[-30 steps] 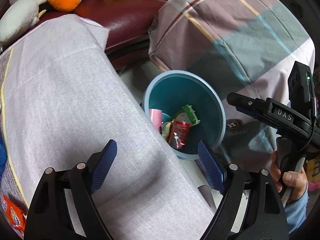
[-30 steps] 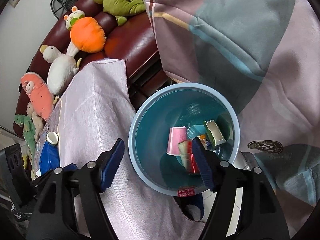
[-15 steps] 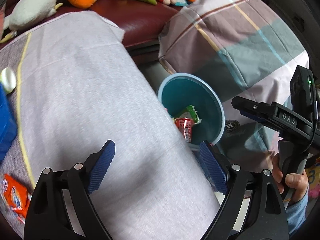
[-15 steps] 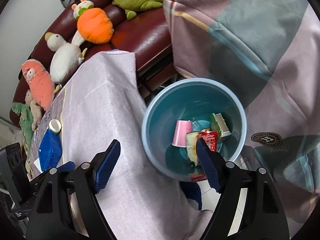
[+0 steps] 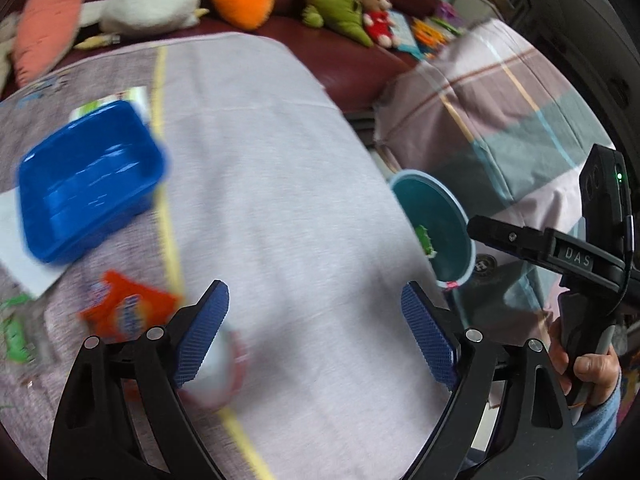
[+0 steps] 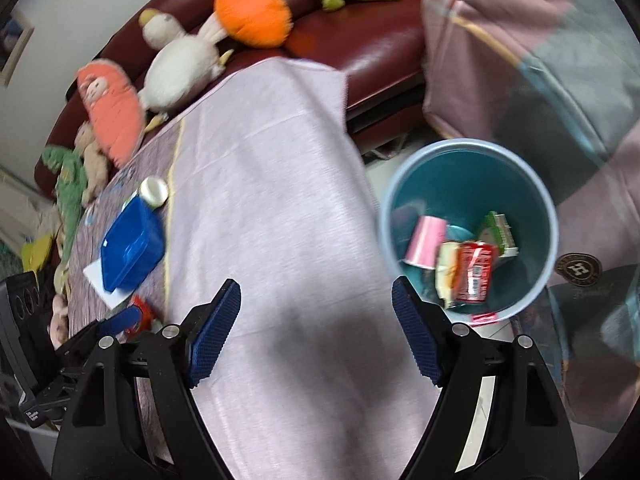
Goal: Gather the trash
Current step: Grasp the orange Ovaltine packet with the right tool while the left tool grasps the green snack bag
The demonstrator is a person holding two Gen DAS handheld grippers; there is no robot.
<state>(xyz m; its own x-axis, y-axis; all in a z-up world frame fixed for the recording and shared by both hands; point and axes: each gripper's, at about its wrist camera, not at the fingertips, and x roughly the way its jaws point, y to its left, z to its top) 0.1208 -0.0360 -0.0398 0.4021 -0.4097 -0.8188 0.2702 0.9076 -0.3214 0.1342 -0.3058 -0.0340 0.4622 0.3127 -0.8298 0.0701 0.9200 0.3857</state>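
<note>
A light-blue trash bin (image 6: 470, 148) stands on the floor right of the table and holds a pink cup (image 6: 426, 242), a red can (image 6: 474, 272) and a green carton (image 6: 498, 228); its rim also shows in the left wrist view (image 5: 452, 200). My left gripper (image 5: 316, 332) is open and empty above the cloth-covered table. An orange wrapper (image 5: 126, 310) and a blurred white cup (image 5: 218, 372) lie by its left finger. My right gripper (image 6: 316, 328) is open and empty over the table's right edge, left of the bin.
A blue plastic box (image 5: 86, 178) sits on white paper at the table's left, with a white-capped bottle (image 6: 154, 192) behind it. Plush toys (image 6: 248, 12) line the dark red sofa (image 6: 360, 44). A plaid blanket (image 5: 500, 108) drapes behind the bin.
Both grippers have swung left, away from the bin and over the table. The blue box, orange wrapper and white cup have come into the left wrist view.
</note>
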